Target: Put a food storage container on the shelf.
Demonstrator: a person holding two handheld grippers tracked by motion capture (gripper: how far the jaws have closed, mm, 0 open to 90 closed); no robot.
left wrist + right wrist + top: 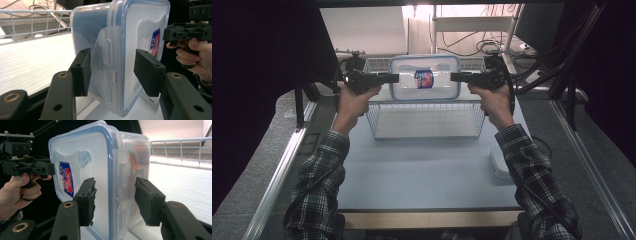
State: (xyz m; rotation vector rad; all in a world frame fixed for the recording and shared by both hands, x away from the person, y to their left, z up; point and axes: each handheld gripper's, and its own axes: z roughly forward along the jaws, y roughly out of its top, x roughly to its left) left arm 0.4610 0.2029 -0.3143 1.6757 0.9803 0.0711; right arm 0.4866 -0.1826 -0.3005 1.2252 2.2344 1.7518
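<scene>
Pale surface [427,165] bearing one wire basket [377,117]. Above it: clear lidded container [425,77], blue seal, red-blue label; contents unclear. Left claw [394,78] and right claw [454,77] each straddle an end latch, spread, apparently not pinching.

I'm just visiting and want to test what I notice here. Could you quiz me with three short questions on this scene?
1. True or false: the plastic container rests flat on the table.
2. What sits under the container? A) wire basket B) cardboard box C) bowl
3. Which part of the container does the left gripper straddle?

Key: 1. False, it is up between the left gripper and the right gripper. 2. A. 3. A side latch flap.
</scene>
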